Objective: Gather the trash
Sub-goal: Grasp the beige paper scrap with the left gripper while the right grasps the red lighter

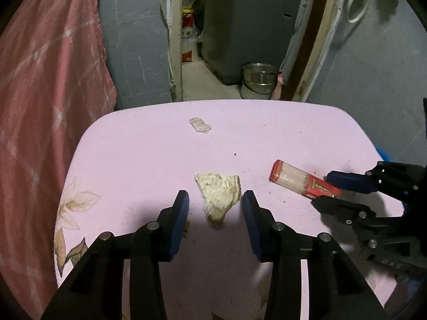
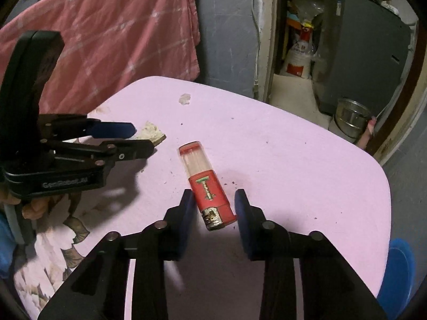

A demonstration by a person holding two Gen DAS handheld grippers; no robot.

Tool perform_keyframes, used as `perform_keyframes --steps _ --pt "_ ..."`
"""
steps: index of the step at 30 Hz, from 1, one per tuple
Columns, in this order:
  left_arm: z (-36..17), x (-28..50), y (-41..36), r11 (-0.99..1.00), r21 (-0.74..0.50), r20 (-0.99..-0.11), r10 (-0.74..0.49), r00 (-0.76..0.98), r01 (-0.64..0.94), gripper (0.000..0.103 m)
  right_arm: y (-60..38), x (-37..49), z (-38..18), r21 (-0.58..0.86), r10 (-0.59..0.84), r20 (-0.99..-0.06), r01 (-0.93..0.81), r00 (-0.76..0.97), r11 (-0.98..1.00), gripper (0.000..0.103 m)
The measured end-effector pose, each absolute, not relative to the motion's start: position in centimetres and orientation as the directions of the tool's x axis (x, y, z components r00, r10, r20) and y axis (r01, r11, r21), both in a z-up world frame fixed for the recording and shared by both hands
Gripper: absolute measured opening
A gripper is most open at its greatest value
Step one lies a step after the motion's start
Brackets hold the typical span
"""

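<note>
A crumpled, stained tissue (image 1: 217,194) lies on the pink table (image 1: 267,138). My left gripper (image 1: 215,200) straddles it with a gap at the left pad, so it is open. A red lighter with a clear end (image 2: 205,176) lies between the fingers of my right gripper (image 2: 213,200). A gap shows on its left side, so that gripper is open too. In the right wrist view the left gripper (image 2: 144,138) reaches in from the left over the tissue (image 2: 153,134). In the left wrist view the right gripper (image 1: 323,189) flanks the lighter (image 1: 301,181). A small paper scrap (image 1: 200,125) lies farther back.
A pink checked cloth (image 1: 48,93) hangs to the left of the table. Beyond the far edge is a doorway with a metal pot (image 1: 259,78) and a grey appliance (image 1: 248,21) on the floor. A blue object (image 2: 397,272) sits below the table's right edge.
</note>
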State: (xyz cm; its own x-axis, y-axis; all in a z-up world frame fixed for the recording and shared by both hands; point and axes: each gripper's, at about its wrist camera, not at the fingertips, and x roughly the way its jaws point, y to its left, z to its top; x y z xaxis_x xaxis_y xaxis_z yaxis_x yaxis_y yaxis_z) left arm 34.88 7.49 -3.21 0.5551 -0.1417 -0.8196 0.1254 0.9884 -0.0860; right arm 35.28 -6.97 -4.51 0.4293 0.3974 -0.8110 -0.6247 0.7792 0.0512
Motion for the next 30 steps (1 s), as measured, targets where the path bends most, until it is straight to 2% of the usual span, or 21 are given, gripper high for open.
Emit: perform_keyframes --steps 2,11,18,23,30 --pt "-3.3 34.8 7.2 0.989 -0.069 -0.821 -0.132 0.555 0.133 0.035 -7.1 35.4 -4.5 0.058 0.401 -0.811 -0.623 0.427 0.780 0.023" --pt "-3.6 34.9 5.9 0.986 0.002 -0.817 -0.095 0.569 0.168 0.028 -8.3 35.8 -4.3 0.087 0.404 -0.803 -0.585 0.438 0.806 0.023" --pt "-3.4 34.4 5.9 0.993 -0.040 -0.804 -0.099 0.587 0.112 0.027 -9.1 35.8 -3.7 0.108 0.417 -0.780 -0.556 0.467 0.824 0.022" --pt "-1.7 32.8 6.0 0.992 -0.107 -0.733 -0.125 0.669 0.067 0.027 -10.3 35.2 -2.7 0.128 0.445 -0.731 -0.536 0.518 0.835 0.022" --pt "0.7 30.3 4.1 0.986 -0.160 -0.597 -0.137 0.791 0.050 0.027 -13.4 32.9 -0.1 0.124 0.452 -0.585 -0.476 0.674 0.870 0.022"
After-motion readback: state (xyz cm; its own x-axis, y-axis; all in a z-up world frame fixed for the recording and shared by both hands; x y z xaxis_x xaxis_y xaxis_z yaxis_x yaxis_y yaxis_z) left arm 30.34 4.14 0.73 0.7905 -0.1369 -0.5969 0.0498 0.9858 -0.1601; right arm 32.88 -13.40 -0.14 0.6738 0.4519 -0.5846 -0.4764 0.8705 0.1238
